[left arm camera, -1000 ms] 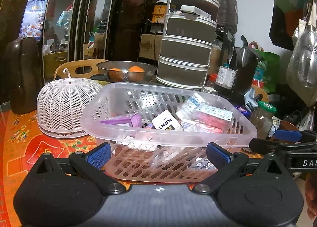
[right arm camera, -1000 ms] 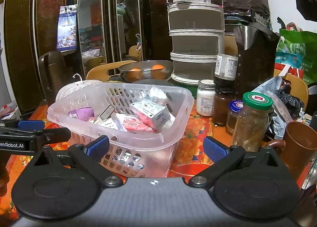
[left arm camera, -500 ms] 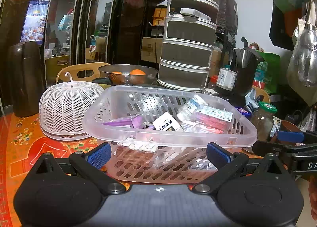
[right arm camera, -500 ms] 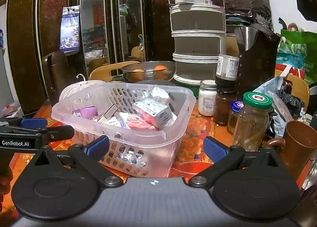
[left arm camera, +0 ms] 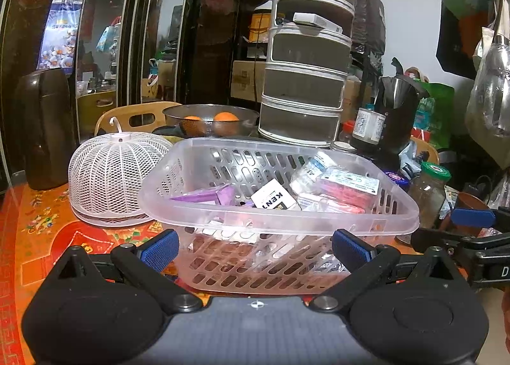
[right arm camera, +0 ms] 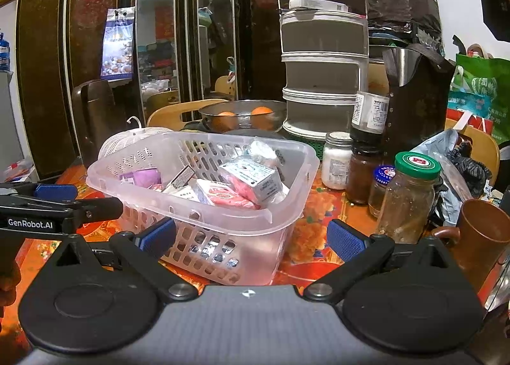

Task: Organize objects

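A clear plastic basket (left arm camera: 274,221) stands on the red patterned table. It holds a purple packet (left arm camera: 204,197), a white KENT box (left arm camera: 271,201), pink packets (left arm camera: 344,194) and small wrapped boxes. My left gripper (left arm camera: 255,248) is open and empty, just in front of the basket's near wall. In the right wrist view the basket (right arm camera: 223,225) is front left, and my right gripper (right arm camera: 251,236) is open and empty at its near right corner. Each gripper shows at the edge of the other's view.
A white mesh food cover (left arm camera: 111,180) stands left of the basket. Behind it are a bowl of oranges (left arm camera: 210,119) and a tall stack of round trays (left arm camera: 306,78). Jars (right arm camera: 411,196), a dark kettle (right arm camera: 414,100) and a brown cup (right arm camera: 481,237) crowd the right side.
Both grippers have drawn back and up a little, so the basket sits slightly farther off and lower in both views. Both stay open.
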`<state>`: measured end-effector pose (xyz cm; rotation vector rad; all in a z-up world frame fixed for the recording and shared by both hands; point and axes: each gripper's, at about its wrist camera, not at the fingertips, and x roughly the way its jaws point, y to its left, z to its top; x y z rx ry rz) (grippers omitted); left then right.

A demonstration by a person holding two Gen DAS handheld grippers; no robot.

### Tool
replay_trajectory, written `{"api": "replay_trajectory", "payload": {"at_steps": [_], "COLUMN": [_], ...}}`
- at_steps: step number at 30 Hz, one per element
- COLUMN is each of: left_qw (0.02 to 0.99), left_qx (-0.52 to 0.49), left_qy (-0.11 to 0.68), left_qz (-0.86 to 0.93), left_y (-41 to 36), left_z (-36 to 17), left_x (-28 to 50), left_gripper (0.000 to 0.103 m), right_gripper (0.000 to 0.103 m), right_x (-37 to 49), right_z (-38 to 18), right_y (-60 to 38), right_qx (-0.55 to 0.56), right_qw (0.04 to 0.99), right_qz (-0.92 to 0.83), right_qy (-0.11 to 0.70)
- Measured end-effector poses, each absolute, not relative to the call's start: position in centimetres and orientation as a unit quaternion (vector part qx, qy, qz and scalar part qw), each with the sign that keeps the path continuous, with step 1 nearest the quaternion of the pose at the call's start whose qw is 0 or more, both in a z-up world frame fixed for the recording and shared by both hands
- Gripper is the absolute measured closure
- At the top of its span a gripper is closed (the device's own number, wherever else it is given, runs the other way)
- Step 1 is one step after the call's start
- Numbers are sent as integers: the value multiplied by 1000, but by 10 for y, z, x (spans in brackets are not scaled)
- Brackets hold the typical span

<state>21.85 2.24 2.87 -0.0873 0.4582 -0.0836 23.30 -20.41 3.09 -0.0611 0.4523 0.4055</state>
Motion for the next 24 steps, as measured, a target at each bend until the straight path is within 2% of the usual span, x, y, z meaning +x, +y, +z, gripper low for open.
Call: {"api": "replay_trajectory", "payload": {"at_steps": [24], "left_qw": [971], "left_qx": [-43], "left_qy": [230], "left_qz": [-39], "left_y": [23], "left_z": [26], "left_x": [220], "left_gripper": [0], "right_gripper": [0], "right_x": [233], "right_z": [32], "right_y": [-209], "right_qx": [-17], "right_qw": [953], "right_qz": [204], "right_qy": [222]}}
